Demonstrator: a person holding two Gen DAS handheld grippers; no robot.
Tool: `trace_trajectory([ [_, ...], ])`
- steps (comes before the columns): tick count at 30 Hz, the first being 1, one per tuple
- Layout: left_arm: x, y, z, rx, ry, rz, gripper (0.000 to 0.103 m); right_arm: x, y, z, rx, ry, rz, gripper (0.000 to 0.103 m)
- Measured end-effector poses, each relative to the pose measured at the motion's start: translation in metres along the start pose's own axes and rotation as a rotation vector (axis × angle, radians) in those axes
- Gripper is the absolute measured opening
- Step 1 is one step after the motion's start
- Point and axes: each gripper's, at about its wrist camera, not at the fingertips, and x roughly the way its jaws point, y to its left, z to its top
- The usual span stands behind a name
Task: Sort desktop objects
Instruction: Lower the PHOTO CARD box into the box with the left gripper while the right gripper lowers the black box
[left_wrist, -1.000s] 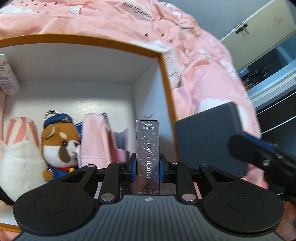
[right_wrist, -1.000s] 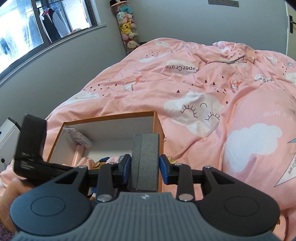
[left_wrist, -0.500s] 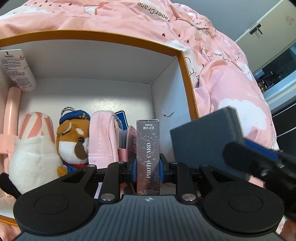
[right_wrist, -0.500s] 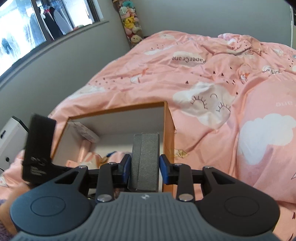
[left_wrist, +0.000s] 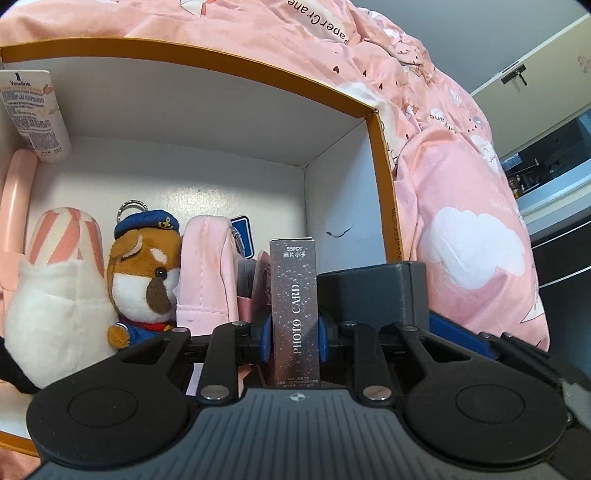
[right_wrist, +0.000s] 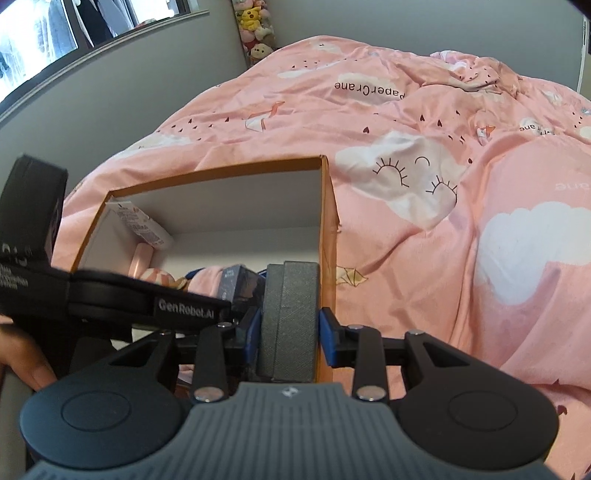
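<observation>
Pink bedding printed with white clouds (right_wrist: 424, 177) fills the right and upper parts of both views, with a grey wall and a dark window at the upper left of the right wrist view. On the bed sits an open cardboard box with orange outside and white inside (left_wrist: 382, 192), seen from above.

At the centre bottom of the left wrist view the left gripper (left_wrist: 293, 328) has its jaws closed on a tall, slim, dark glittery box lettered PHOTO CARD (left_wrist: 294, 306), held upright over the box's lower right corner. Just to its right stands a dark grey rectangular box (left_wrist: 373, 295), which the right gripper (right_wrist: 290, 328) clamps between its blue-padded jaws at the centre of the right wrist view, close against the inside of the cardboard box's right wall.

Inside the cardboard box, lower left of the left wrist view, a white plush toy with pink-striped ears (left_wrist: 55, 288) leans beside a brown and white plush dog in a blue sailor cap (left_wrist: 142, 269). Right of the dog stands a pink fabric pouch (left_wrist: 207, 269), with a blue card (left_wrist: 242, 236) behind it. A white Vaseline tube (left_wrist: 33, 114) lies at the upper left, above a pink plastic piece (left_wrist: 14, 188)

Part of a hand (right_wrist: 26, 365) shows at the left edge of the right wrist view
</observation>
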Motion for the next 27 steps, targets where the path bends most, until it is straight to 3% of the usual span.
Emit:
trace_trajectory([
  [7, -0.001, 0.012, 0.001, -0.059, 0.0, -0.068, 0.033, 0.002, 0.008, -0.002, -0.037, -0.007, -0.036, 0.037],
  [10, -0.005, 0.016, 0.001, -0.083, -0.012, -0.101, 0.041, 0.003, 0.014, -0.003, -0.071, -0.011, -0.064, 0.038],
  [11, -0.009, 0.016, 0.0, -0.084, -0.03, -0.11, 0.049, 0.004, 0.015, -0.003, -0.077, -0.01, -0.07, 0.038],
  [20, -0.022, 0.017, 0.0, -0.088, -0.083, -0.108, 0.043, 0.007, 0.026, -0.006, -0.148, -0.002, -0.13, 0.038],
  [27, -0.034, 0.021, -0.001, -0.092, -0.13, -0.087, 0.043, 0.019, 0.06, -0.015, -0.333, 0.017, -0.291, 0.038],
])
